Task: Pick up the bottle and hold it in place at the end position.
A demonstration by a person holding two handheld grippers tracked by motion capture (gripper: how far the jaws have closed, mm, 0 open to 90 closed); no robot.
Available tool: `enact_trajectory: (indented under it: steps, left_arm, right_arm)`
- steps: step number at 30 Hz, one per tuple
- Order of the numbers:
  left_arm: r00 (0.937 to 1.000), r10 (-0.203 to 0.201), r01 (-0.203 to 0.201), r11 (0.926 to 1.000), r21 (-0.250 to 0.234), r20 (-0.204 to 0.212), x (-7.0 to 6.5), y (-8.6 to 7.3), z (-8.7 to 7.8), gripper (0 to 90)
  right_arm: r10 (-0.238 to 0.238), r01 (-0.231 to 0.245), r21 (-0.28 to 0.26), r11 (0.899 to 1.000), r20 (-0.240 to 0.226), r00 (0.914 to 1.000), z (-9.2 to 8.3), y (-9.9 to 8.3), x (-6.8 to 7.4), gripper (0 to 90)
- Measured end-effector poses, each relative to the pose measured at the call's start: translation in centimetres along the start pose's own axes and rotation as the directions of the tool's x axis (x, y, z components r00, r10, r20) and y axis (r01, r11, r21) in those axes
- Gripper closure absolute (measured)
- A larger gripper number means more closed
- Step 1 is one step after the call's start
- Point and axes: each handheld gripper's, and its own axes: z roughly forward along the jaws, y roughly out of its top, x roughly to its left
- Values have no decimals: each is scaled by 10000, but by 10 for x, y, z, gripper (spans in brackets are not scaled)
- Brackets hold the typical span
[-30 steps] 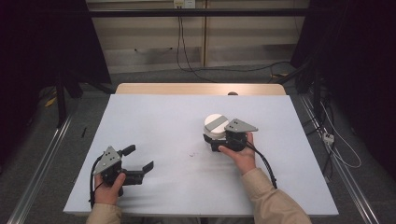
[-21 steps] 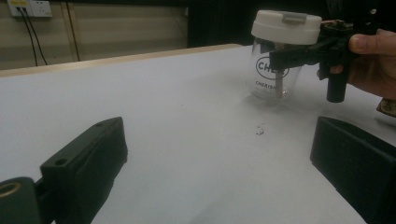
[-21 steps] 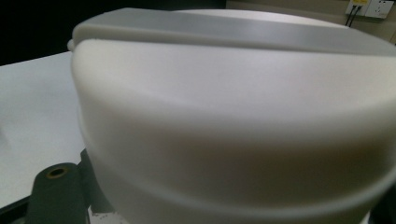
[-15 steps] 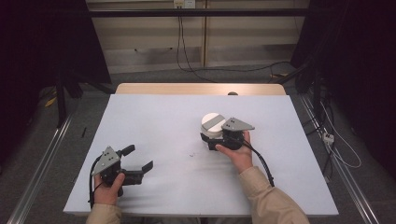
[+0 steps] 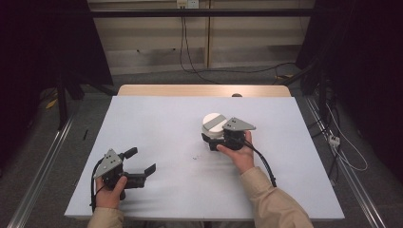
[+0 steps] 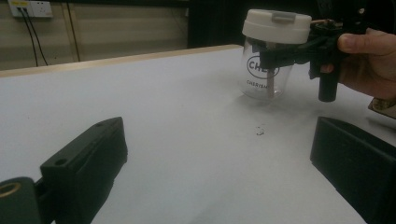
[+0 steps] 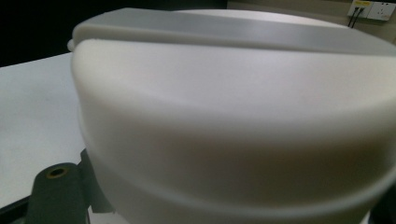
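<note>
A clear jar (image 5: pixel 212 128) with a white lid (image 5: pixel 213 120) stands right of the table's middle. My right gripper (image 5: pixel 212 138) is shut on it just under the lid, its grey plate on top. In the left gripper view the jar (image 6: pixel 267 74) shows dark lettering, and the right gripper (image 6: pixel 280 53) reaches across it from a hand at the right; whether the jar's base touches the table I cannot tell. The lid (image 7: pixel 233 116) looms very close in the right gripper view. My left gripper (image 5: pixel 142 160) rests open near the front left, its jaws (image 6: pixel 219 172) wide apart with nothing between them.
A white sheet (image 5: pixel 157 118) covers the table, with a wooden edge (image 5: pixel 199 90) at the back. A small dark speck (image 5: pixel 195 156) lies between the two grippers. Cables run over the floor behind and to the right of the table.
My right hand has drifted slightly to the left with the jar in its grip. The left gripper has stayed where it was.
</note>
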Motion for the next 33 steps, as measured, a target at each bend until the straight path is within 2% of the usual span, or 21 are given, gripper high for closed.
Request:
enact_trajectory:
  steps: [23, 33]
  left_arm:
    - [10000, -53, 53, 10000, 40, 2, 0, 0, 0, 35]
    - [10000, -54, 54, 10000, 37, 55, -2, -1, 1, 35]
  right_arm:
    - [-94, 94, 0, 10000, -197, 9998, 23, 1, 4, 186]
    - [-97, 98, 32, 9999, -154, 9998, 30, -1, 1, 186]
